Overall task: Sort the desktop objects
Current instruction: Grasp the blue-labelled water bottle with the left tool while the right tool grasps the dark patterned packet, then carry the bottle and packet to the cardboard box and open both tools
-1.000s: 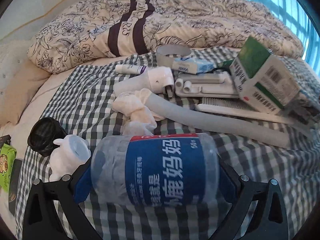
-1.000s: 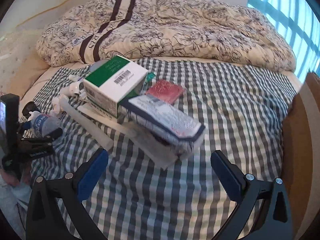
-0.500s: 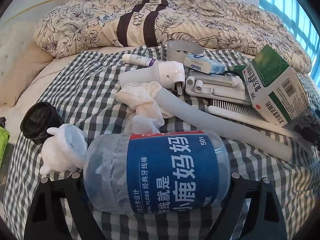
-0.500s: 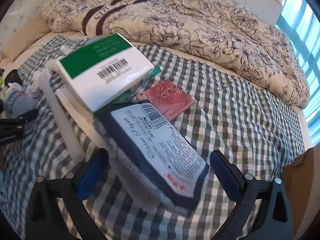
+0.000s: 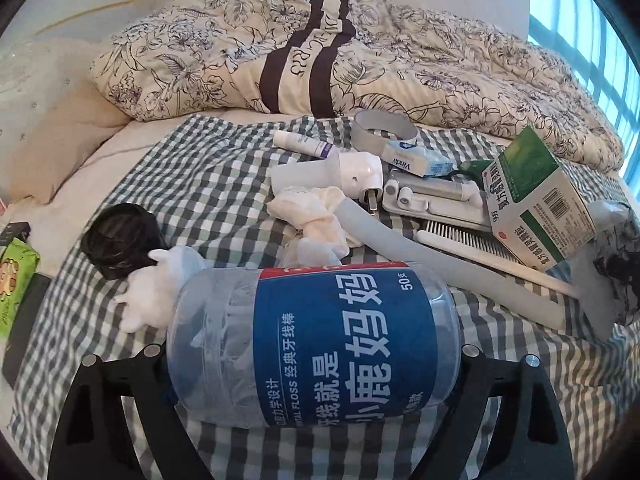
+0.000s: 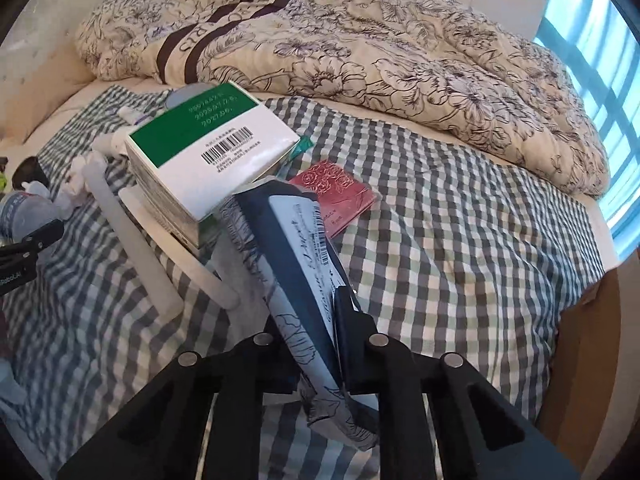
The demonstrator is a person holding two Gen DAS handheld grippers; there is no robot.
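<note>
We see the L gripper [image 5: 316, 360] pinching a clear floss-pick jar [image 5: 320, 344] w/ blue label, held sideways, a jaw on each end, above the checked blanket [image 5: 192, 184]. The jar's white cap [image 5: 160, 292] points left, near a black round container [image 5: 120, 240].

Behind the jar, on the blanket: crumpled white tissue [image 5: 316, 216], grey tube [image 5: 440, 268], white comb [image 5: 480, 252], white plug-in device [image 5: 352, 172], tissue pack [image 5: 416, 160], small purple-capped tube [image 5: 300, 145], green-and-white box [image 5: 536, 204] tilted on the pile.

R gripper [image 6: 320, 344]: jaws have just been closing, now pressed on a flat dark-blue packet [image 6: 296, 256] w/ white barcode label, clamped edge-on at its near end, the far end tipped up beside the green-and-white box [image 6: 208, 156]. A red embossed card [image 6: 340, 196] lies flat on the blanket just right of the packet. Floral duvet [image 6: 360, 48] is bunched along the far side. The L gripper shows at the left edge of the R view.
</note>
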